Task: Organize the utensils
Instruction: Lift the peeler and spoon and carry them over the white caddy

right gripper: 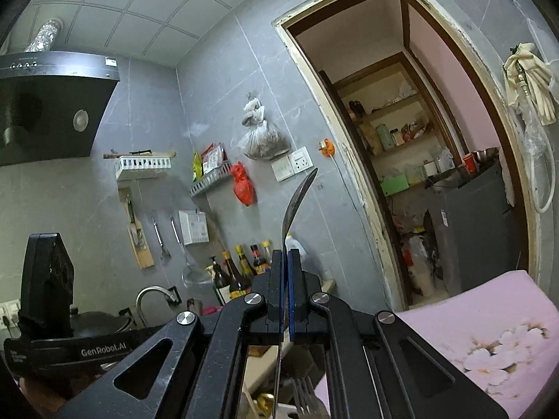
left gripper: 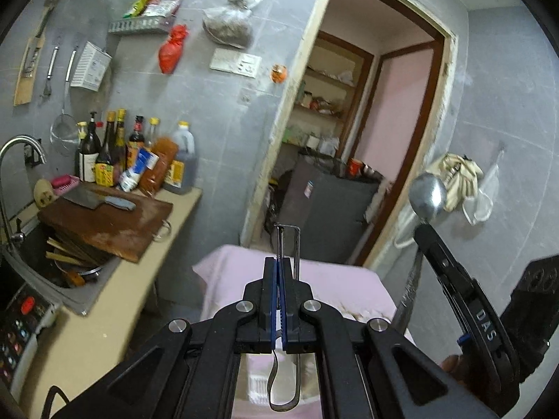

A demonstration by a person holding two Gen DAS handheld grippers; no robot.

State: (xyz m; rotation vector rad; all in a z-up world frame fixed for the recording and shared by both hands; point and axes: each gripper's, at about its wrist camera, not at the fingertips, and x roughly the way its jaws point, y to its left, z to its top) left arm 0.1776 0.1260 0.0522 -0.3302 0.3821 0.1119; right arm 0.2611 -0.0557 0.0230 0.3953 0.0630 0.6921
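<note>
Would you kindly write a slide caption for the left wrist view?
Left gripper shut on a thin metal peeler, right gripper lifting a spoon above the pink-covered table.

Black gripper (left gripper: pixel 279 272), blue pads, silver screws

I count two black two-finger grippers (left gripper: pixel 278 272), one shiny steel spoon (left gripper: pixel 427 192), one thin bent-wire metal utensil (left gripper: pixel 295 241), one grey-handled cleaver (left gripper: pixel 97 200), one brown wooden chopping board (left gripper: pixel 111 230), and one fork (right gripper: pixel 307 398).

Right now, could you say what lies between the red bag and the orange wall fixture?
A white socket plate; both wrist views show it.
</note>
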